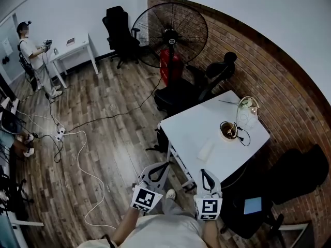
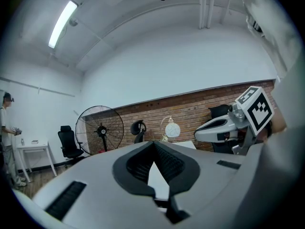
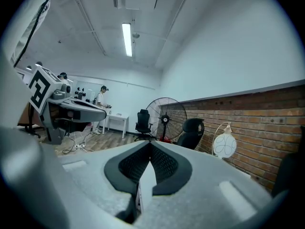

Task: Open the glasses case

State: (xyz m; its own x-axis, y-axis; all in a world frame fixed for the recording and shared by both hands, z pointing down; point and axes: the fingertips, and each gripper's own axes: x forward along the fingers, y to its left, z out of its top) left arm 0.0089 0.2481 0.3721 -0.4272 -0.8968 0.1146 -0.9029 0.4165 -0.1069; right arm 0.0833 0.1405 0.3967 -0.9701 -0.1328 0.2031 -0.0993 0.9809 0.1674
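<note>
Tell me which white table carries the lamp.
The large table by the brick wall carries the lamp; the small table near the standing person has none.

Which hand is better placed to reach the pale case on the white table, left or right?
Right, probably. The right tool is nearer to the pale case, almost straight before it. The left tool is off to the side of the table. Both are shut and empty.
</note>
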